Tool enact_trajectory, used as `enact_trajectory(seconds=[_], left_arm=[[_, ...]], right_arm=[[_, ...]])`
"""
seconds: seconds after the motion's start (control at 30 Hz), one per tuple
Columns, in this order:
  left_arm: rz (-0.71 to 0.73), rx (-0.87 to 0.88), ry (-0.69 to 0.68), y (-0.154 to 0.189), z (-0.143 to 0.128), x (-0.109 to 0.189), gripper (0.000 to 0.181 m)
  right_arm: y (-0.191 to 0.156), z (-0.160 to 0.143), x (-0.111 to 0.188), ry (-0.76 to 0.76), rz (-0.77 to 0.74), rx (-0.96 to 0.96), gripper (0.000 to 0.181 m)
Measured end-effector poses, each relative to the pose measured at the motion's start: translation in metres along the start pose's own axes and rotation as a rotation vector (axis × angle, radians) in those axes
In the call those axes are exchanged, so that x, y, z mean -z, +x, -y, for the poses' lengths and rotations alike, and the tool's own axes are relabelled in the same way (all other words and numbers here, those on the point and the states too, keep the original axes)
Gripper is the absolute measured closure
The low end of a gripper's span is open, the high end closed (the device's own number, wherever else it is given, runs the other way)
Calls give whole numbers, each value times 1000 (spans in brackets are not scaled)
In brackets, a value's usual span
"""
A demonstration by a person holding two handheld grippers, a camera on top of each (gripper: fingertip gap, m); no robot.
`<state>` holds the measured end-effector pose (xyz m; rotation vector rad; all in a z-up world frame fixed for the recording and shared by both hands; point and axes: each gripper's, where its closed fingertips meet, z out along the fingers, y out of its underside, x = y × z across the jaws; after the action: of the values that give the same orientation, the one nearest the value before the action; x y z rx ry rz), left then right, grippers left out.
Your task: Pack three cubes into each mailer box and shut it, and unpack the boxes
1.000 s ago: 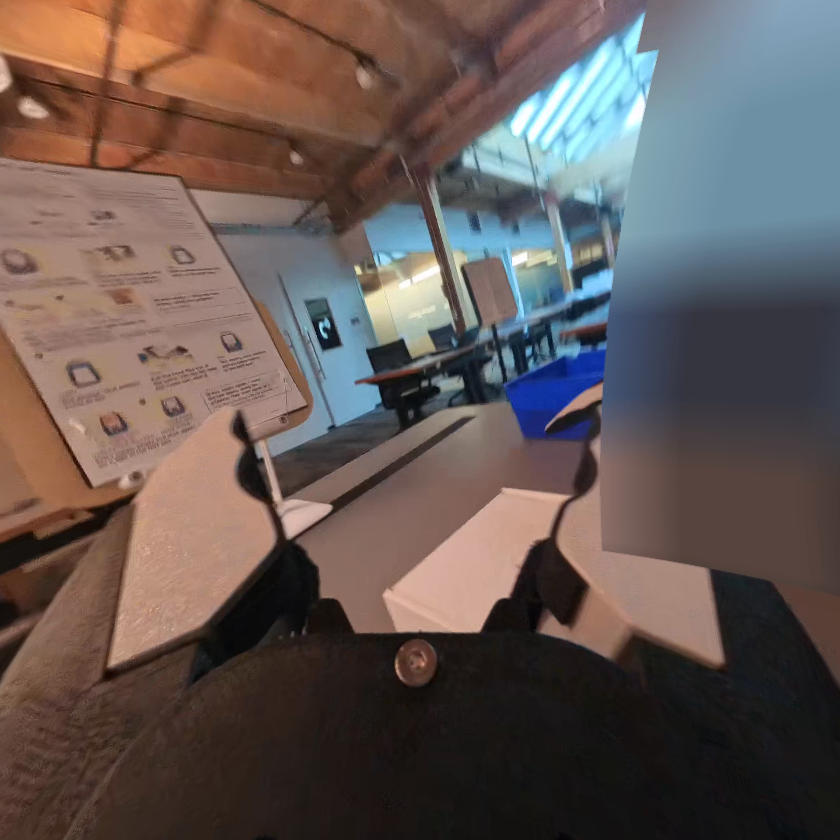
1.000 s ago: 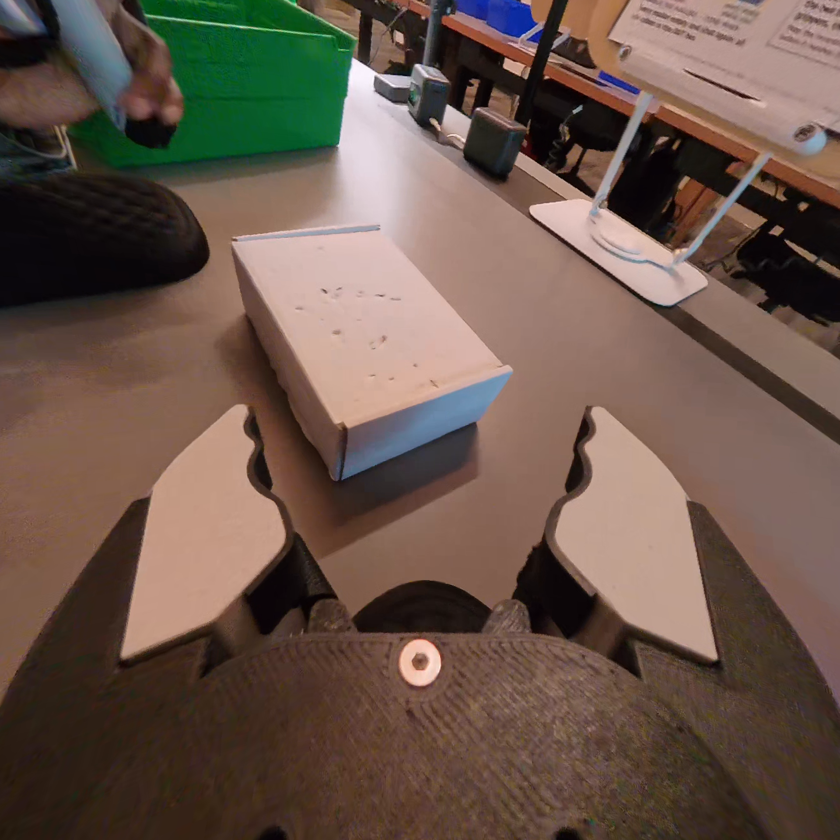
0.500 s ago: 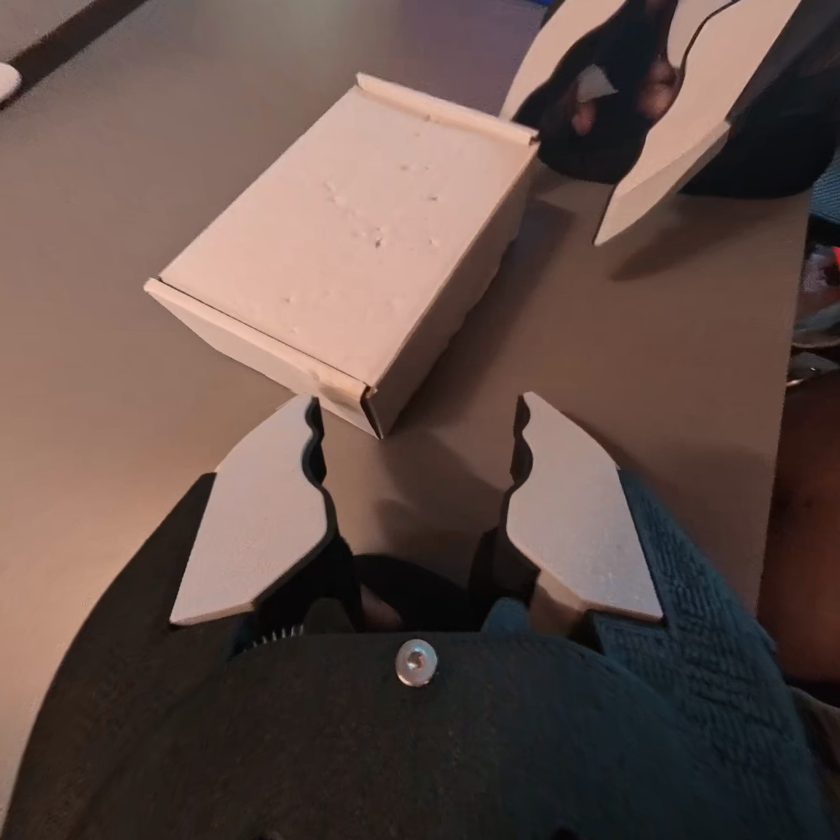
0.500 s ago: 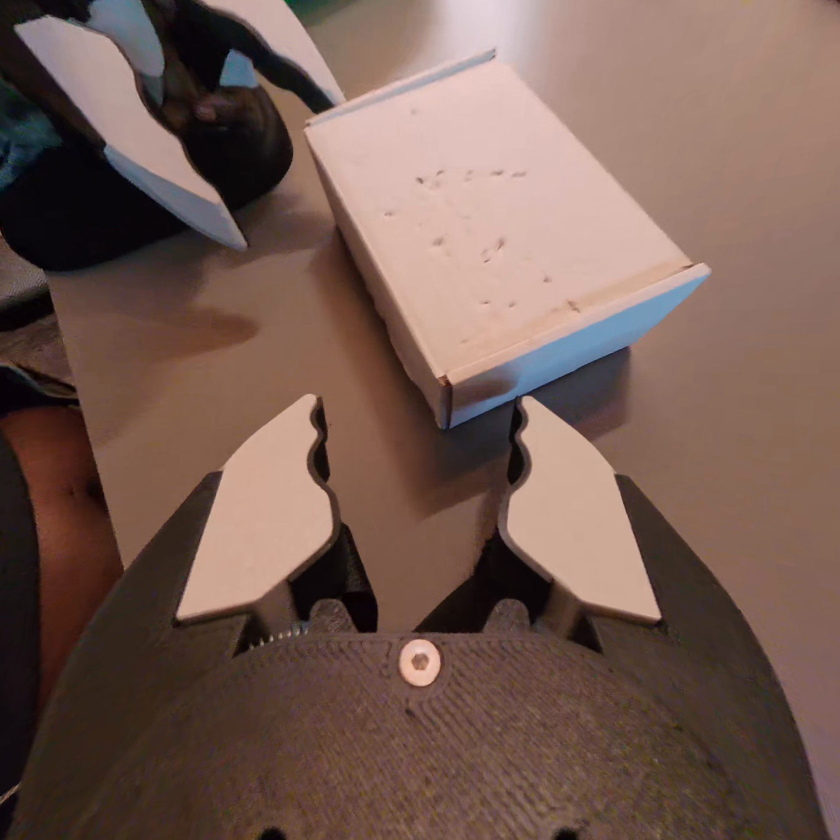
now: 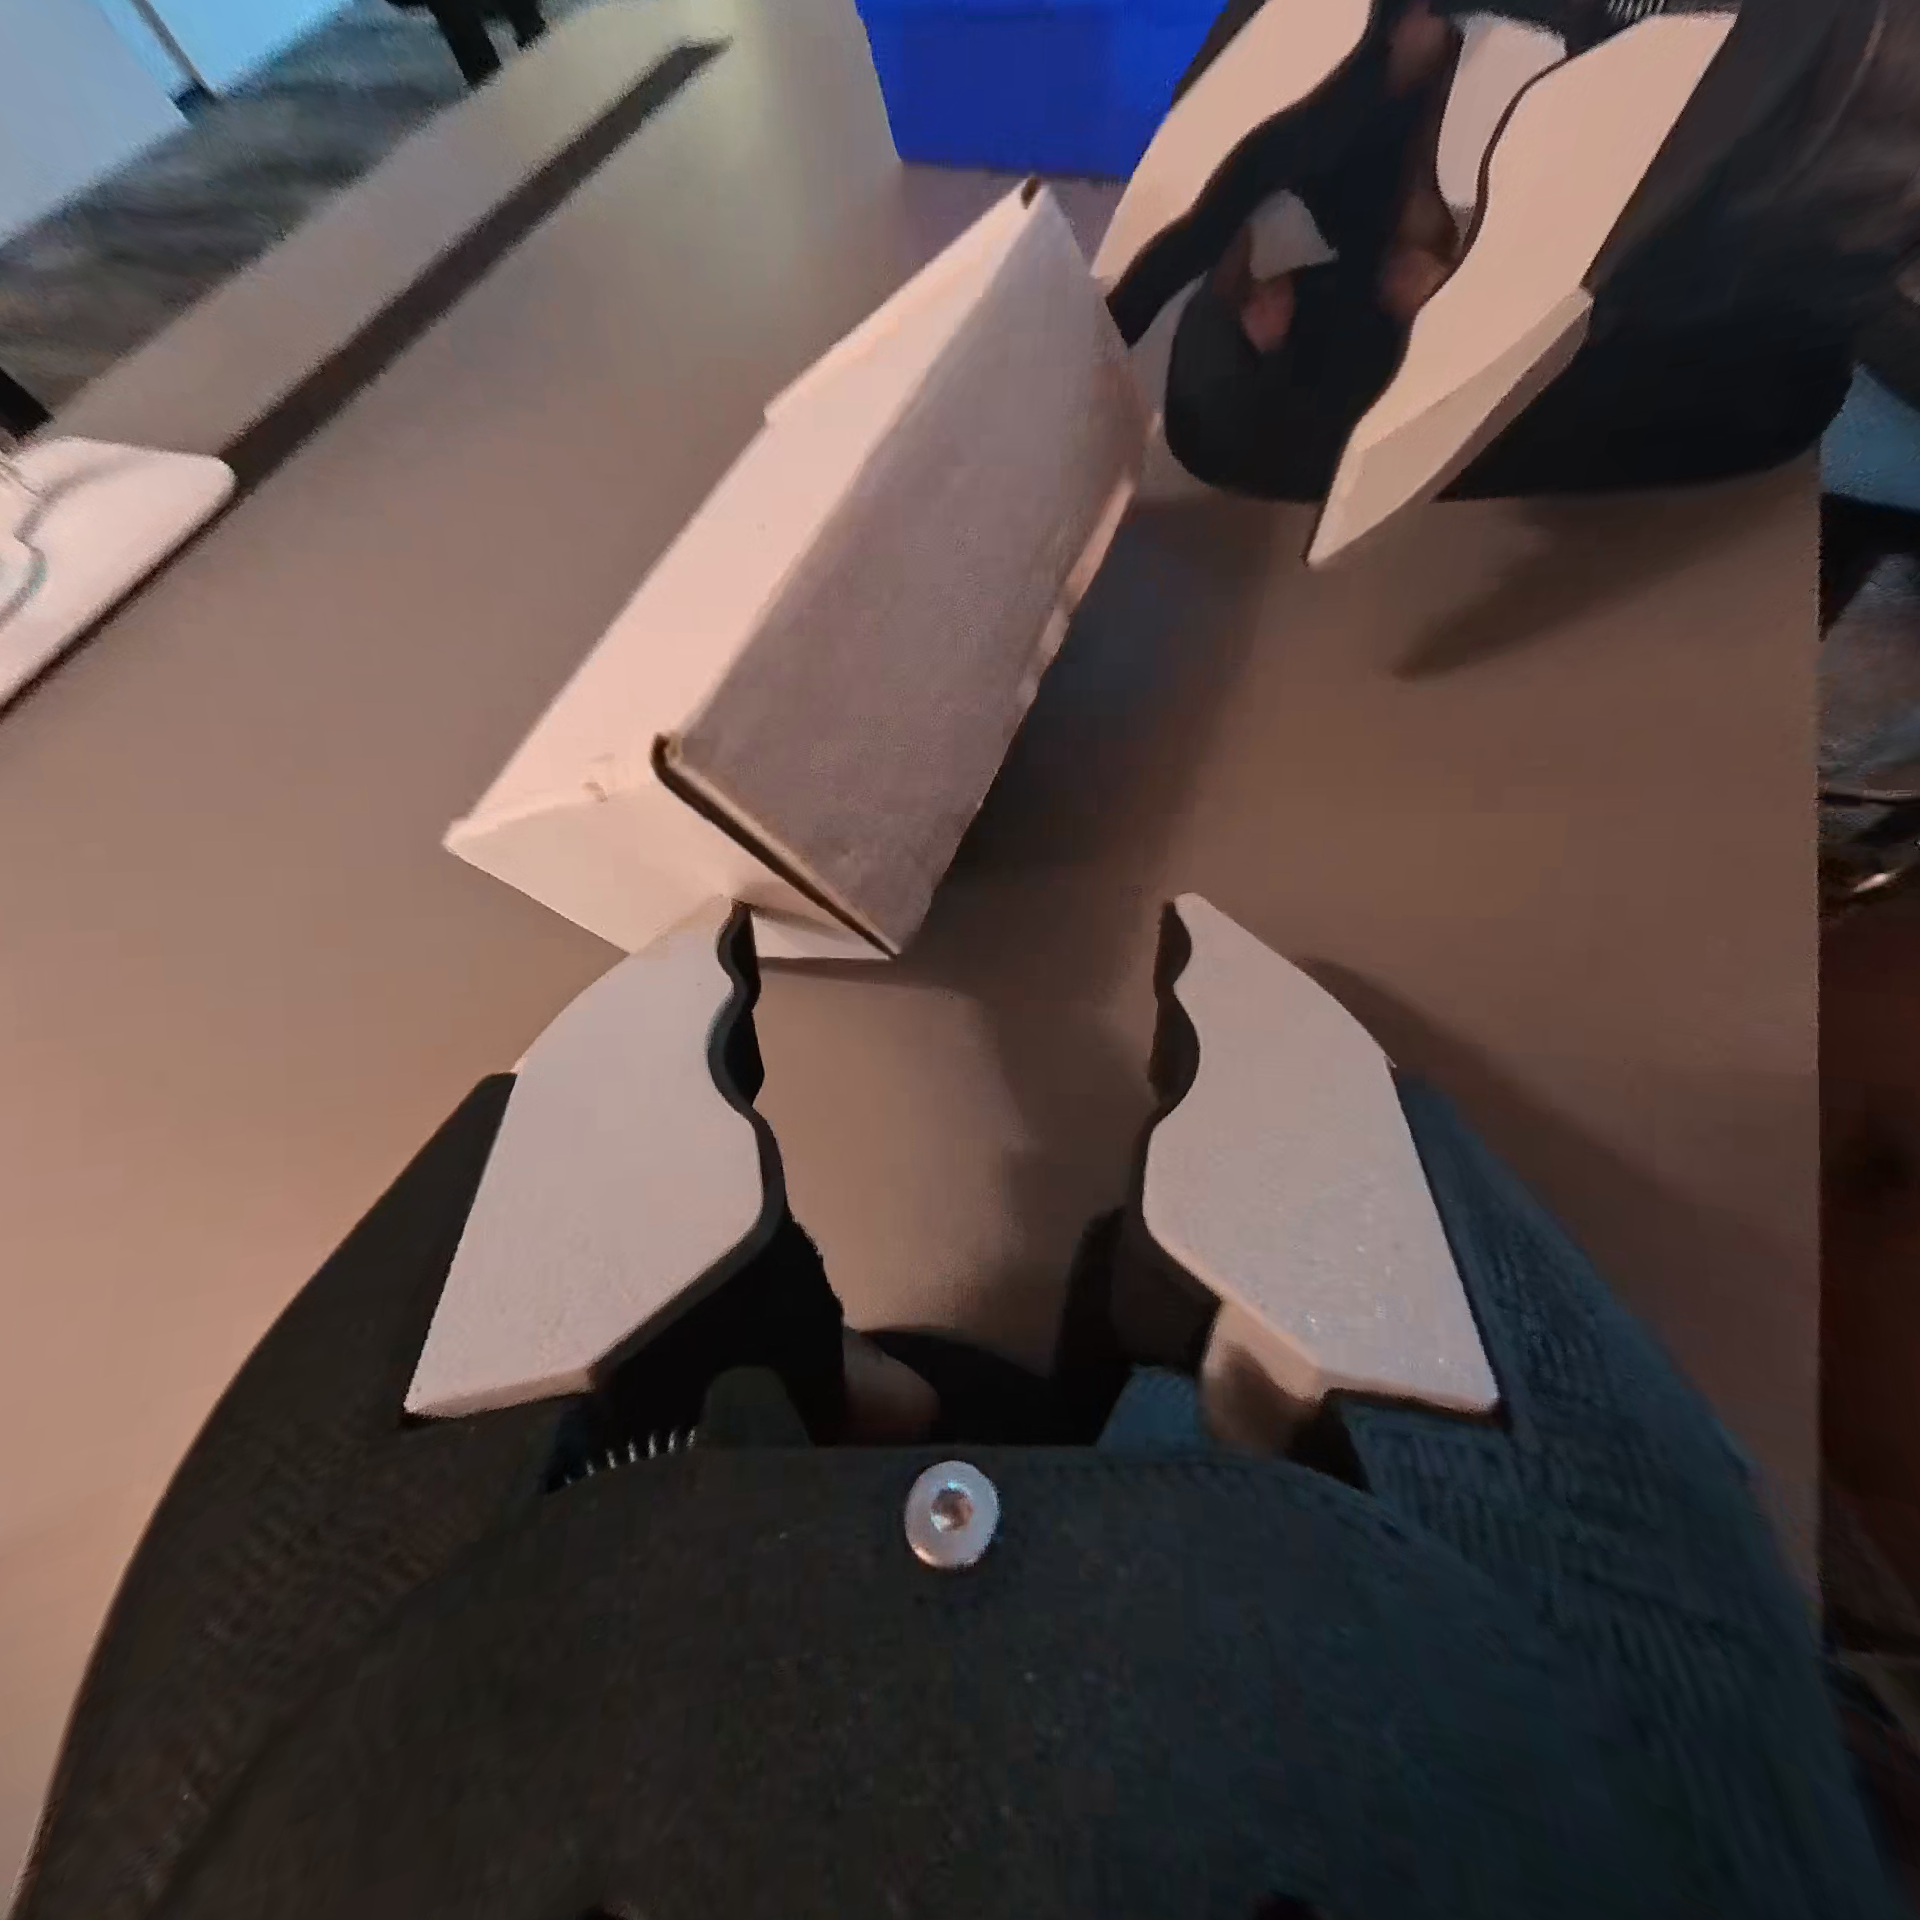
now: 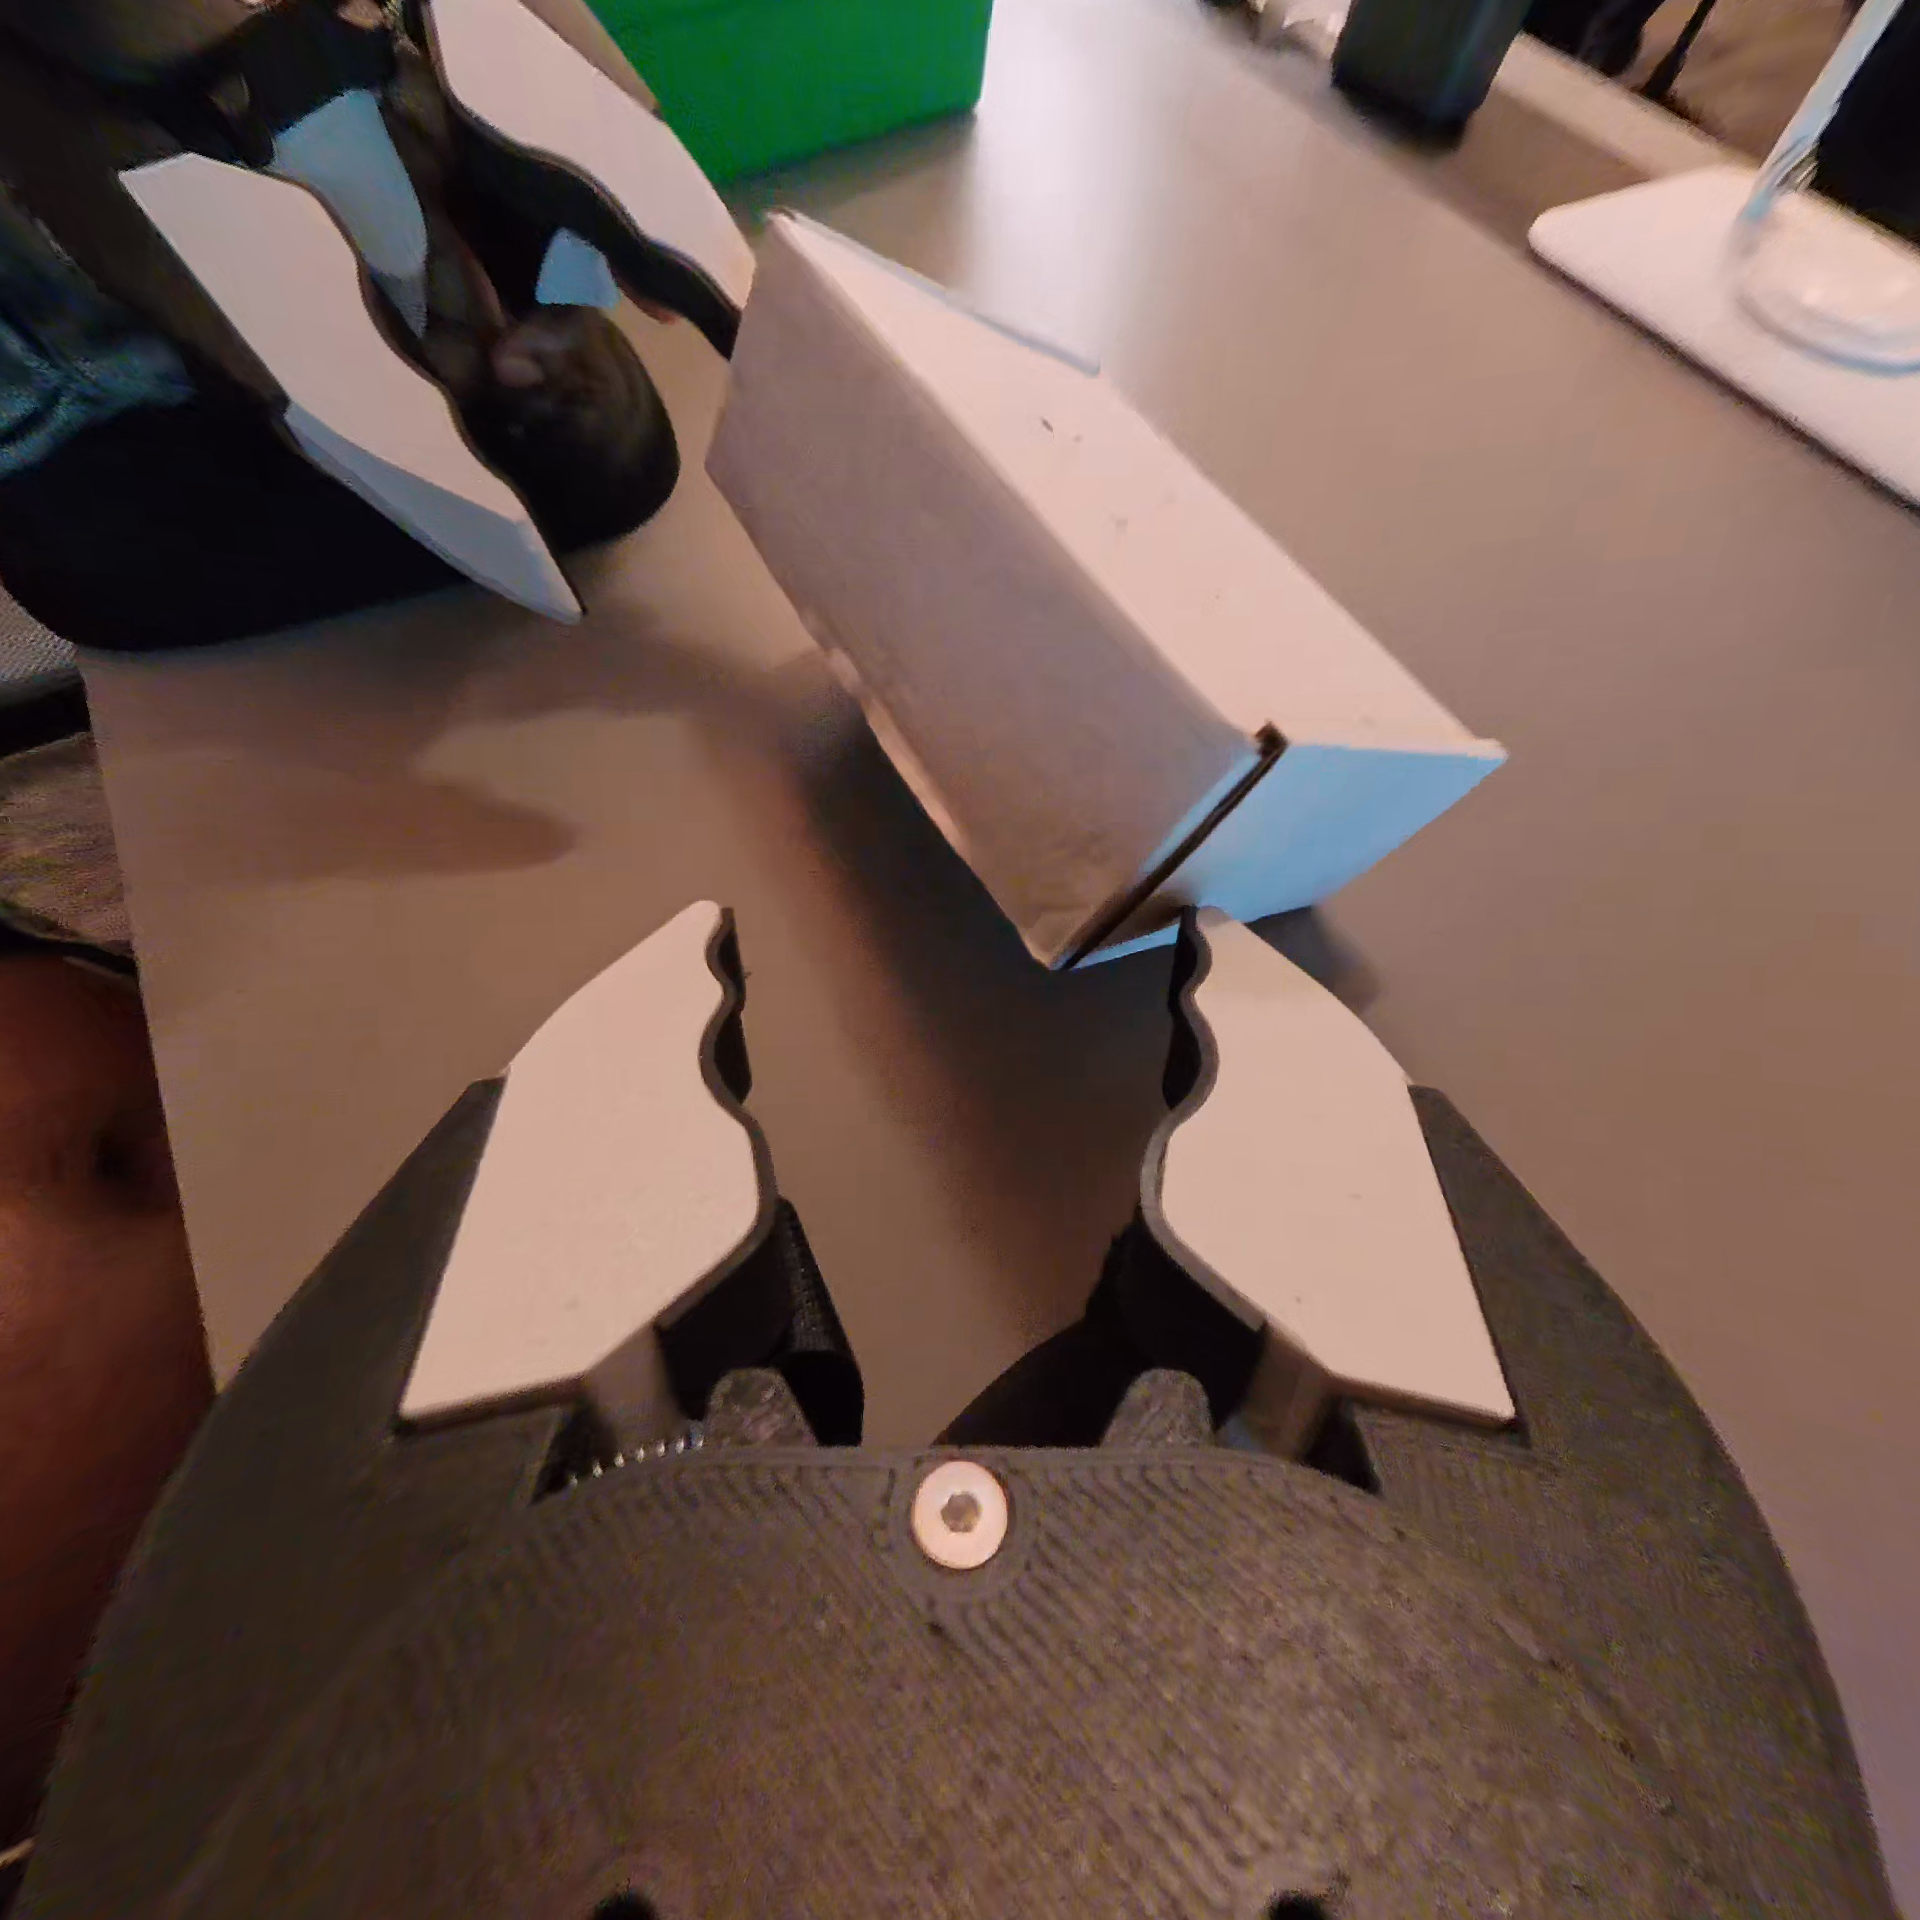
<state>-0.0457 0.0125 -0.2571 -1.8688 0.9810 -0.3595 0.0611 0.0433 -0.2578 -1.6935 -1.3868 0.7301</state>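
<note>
A closed white mailer box (image 5: 831,582) lies on the grey table (image 5: 312,831) between my two grippers. My left gripper (image 5: 954,925) is open and empty; its left fingertip (image 5: 727,935) is at the box's near end corner. My right gripper (image 6: 954,920) is open and empty; its right fingertip (image 6: 1195,935) is at the opposite end corner of the box (image 6: 1039,582). Each gripper also shows in the other's view: the right one (image 5: 1351,260) and the left one (image 6: 416,312). I cannot tell whether the box lies flat or is tipped. No cubes are in view.
A blue bin (image 5: 1018,83) stands past the box in the left wrist view, and a green bin (image 6: 810,73) in the right wrist view. A white stand base (image 6: 1714,270) and a dark device (image 6: 1423,52) sit toward the table's far side. The table edge (image 5: 1813,935) is close.
Both grippers have come down low to the box's two ends and narrowed their jaws from a second ago. The box's long side now faces the cameras instead of its top.
</note>
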Motion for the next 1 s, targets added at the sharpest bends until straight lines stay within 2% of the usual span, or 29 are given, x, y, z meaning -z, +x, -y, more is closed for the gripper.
enact_trajectory(seconds=[0.03,0.17,0.33,0.47,0.6,0.73,0.9,0.93,1.0], left_arm=[[15,-9,22,-1,4,1,109],[46,22,108,-3,19,5,115],[41,138,162,-9,29,9,121],[43,146,162,-9,30,9,123],[0,222,224,-5,48,12,126],[58,164,134,-10,30,4,126],[45,164,156,-9,29,5,125],[34,158,157,-8,30,7,123],[43,136,173,-12,34,11,97]], right_arm=[[2,3,1,19,-20,17,102],[8,14,7,83,-89,73,101],[10,22,12,145,-91,54,104],[11,23,13,155,-91,43,106],[20,22,13,153,-143,32,101],[18,22,14,166,-128,36,111],[17,22,15,169,-122,41,115],[18,22,16,172,-118,43,116],[18,26,20,202,-114,53,116]])
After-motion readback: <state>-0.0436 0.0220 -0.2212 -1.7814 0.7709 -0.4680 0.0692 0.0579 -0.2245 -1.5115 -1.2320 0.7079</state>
